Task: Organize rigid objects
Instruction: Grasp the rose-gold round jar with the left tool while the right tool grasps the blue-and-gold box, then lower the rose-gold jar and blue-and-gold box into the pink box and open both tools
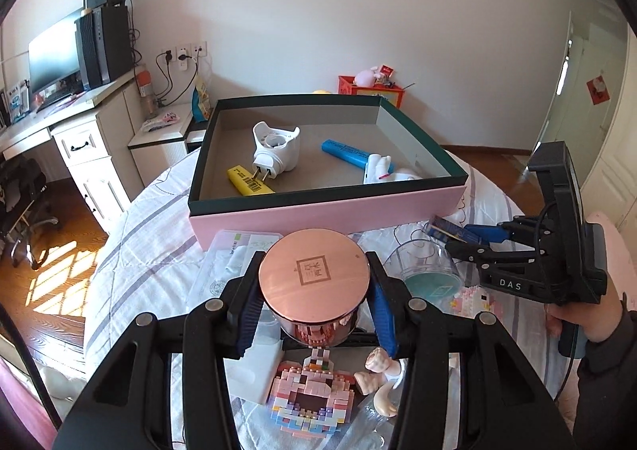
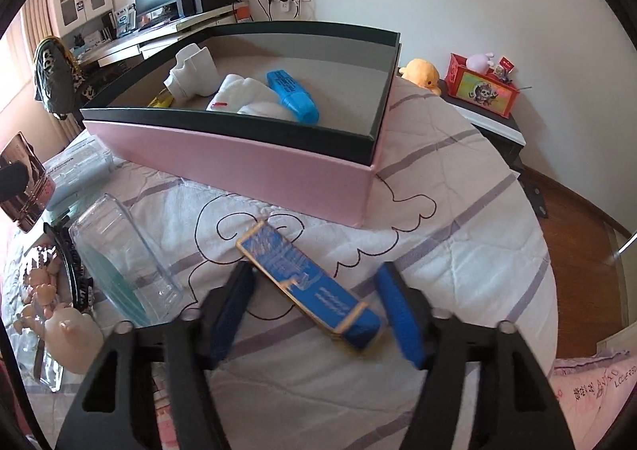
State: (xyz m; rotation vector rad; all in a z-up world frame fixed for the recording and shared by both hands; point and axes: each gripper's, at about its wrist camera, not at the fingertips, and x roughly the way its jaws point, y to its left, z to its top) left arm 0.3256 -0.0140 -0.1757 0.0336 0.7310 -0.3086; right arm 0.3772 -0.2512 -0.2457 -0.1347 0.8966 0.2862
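**Box partly filled; two more items in the jaws**

Left wrist view. The left gripper [image 1: 314,304] has its jaws clenched on a round rose-gold metal tin with a stamped lid [image 1: 314,278], held above the quilted bed cover [image 1: 151,251], just short of the near wall of the pink cardboard box with a dark green rim [image 1: 326,211]. Inside the box, four things counted: one white plug adapter [image 1: 274,149], one yellow highlighter [image 1: 249,181], one blue highlighter [image 1: 346,153], one white figurine [image 1: 382,169]. Below the tin lie one pastel brick-built toy [image 1: 308,398] and one small cream doll figure [image 1: 378,374]. To the right, a clear plastic cylinder tub with a teal base [image 1: 428,270] lies on its side; a pink-and-white brick model [image 1: 473,300] shows past it. The right gripper [image 1: 473,237], held in a person's hand [image 1: 589,322], points at a flat blue and gold box [image 1: 440,229].

Right wrist view. The right gripper [image 2: 314,310] straddles the blue and gold box [image 2: 310,282], which lies on the bed cover near the pink box [image 2: 239,163]. Its blue pads [image 2: 400,314] stand clear on the right side; the left side is blurred, so I cannot tell whether a grip is made. The clear tub [image 2: 123,270] lies to the left.

Judgement: roughly halfway. Four items boxed; tin, blue box, tub, brick toys and figures remain outside.
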